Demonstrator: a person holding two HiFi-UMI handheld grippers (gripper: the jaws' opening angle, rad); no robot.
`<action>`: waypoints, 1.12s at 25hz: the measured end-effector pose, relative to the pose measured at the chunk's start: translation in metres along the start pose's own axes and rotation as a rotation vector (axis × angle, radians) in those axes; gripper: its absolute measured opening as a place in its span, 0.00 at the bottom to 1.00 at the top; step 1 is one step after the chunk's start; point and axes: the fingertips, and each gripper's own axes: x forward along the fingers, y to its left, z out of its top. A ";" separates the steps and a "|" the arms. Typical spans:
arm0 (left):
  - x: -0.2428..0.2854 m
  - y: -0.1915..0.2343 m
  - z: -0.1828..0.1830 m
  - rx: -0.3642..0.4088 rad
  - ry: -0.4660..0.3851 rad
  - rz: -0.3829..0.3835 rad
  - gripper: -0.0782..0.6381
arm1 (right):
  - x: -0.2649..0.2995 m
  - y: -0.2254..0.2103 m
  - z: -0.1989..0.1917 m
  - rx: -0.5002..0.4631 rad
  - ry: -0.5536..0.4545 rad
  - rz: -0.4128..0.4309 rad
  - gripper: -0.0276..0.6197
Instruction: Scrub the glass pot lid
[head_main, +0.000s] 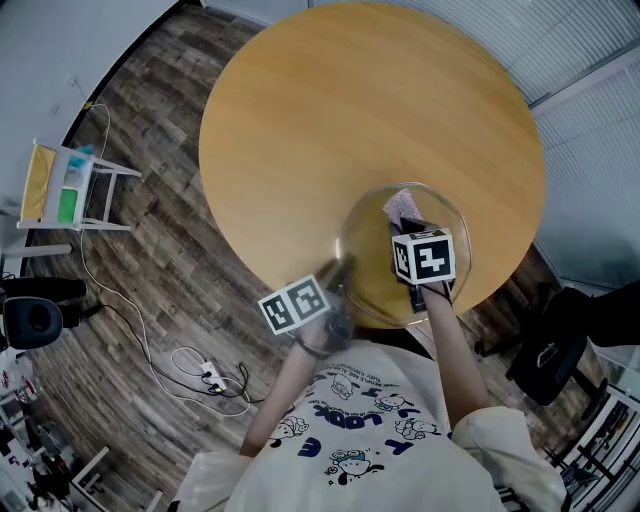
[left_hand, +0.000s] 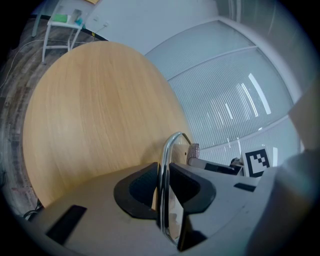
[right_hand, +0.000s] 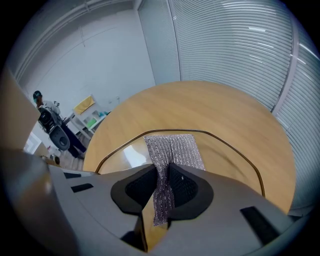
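A round glass pot lid (head_main: 428, 205) with a metal rim hangs over the near edge of the table. My left gripper (head_main: 338, 292) is shut on its rim at the lower left. In the left gripper view the chrome rim (left_hand: 169, 150) runs edge-on between the black pads of that gripper (left_hand: 163, 186). My right gripper (head_main: 412, 232) points steeply down at the lid and is shut on a silver mesh scrubbing cloth (head_main: 403, 206). In the right gripper view the cloth (right_hand: 174, 151) fans out flat on the glass (right_hand: 225, 160) ahead of the right gripper (right_hand: 165, 186).
The round wooden table (head_main: 330, 110) stretches away beyond the lid. A white rack (head_main: 70, 185) with yellow and green items stands on the wood floor at the left, with cables (head_main: 205, 375) near it. A dark chair (head_main: 550, 350) is at the right. Window blinds (left_hand: 230, 95) lie behind the table.
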 end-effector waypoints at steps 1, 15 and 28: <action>0.000 0.000 0.000 -0.001 0.000 -0.001 0.21 | 0.000 -0.002 0.000 0.003 0.000 -0.003 0.16; 0.000 -0.003 -0.002 -0.012 -0.005 -0.002 0.21 | -0.008 -0.021 -0.006 0.026 0.000 -0.037 0.16; 0.000 -0.003 -0.004 -0.008 -0.010 -0.003 0.21 | -0.016 -0.037 -0.017 0.051 -0.001 -0.067 0.16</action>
